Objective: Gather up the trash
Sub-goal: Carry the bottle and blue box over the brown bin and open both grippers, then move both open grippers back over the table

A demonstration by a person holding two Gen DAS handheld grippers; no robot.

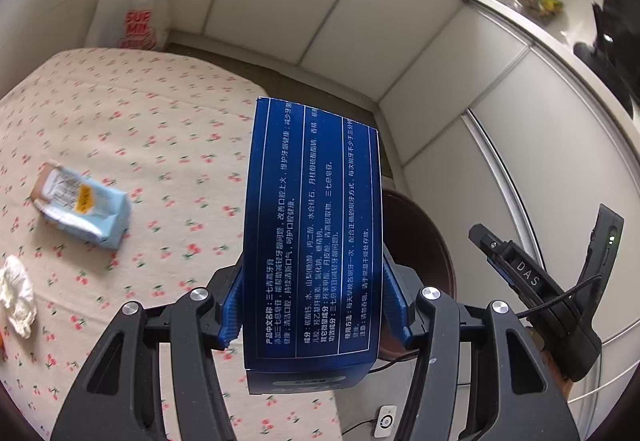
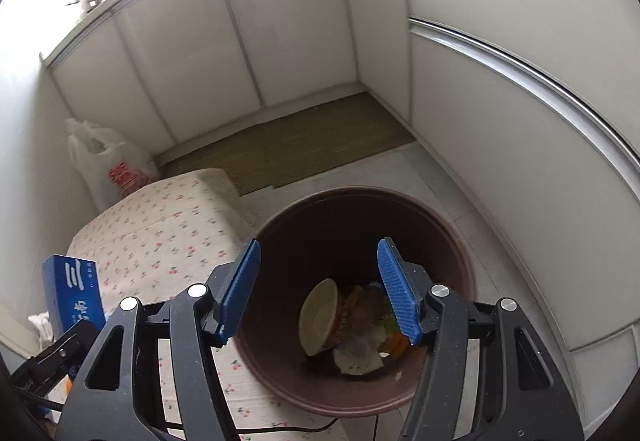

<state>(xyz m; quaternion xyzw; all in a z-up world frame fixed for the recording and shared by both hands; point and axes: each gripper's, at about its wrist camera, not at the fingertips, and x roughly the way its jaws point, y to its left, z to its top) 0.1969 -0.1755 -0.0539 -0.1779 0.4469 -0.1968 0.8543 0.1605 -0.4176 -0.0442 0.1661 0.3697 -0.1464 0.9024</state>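
Between my left gripper's blue pads I have the dark blue toothpaste box clamped at its lower end, both pads pressed on its sides. The box stands roughly upright, its white-print panel facing the left wrist camera. In the right wrist view the same box shows at the left edge, above the bed.

Below and left of the box lies the cherry-print bedspread. On it I see a pale blue torn wrapper, and nearer the left edge a crumpled white tissue; the two lie apart from each other. A white plastic bag with red lettering leans against the white panelled wall behind the bed.

My right gripper hangs over the brown trash bin, which stands on the floor just beside the bed. Its jaws are spread and hold nothing. Through the gap I see the bin's contents: an instant-noodle cup on its side among mixed scraps and paper. Part of the right gripper's black body shows at the right of the left wrist view, with the bin's rim just behind the box. A green mat lies on the floor beyond the bin.
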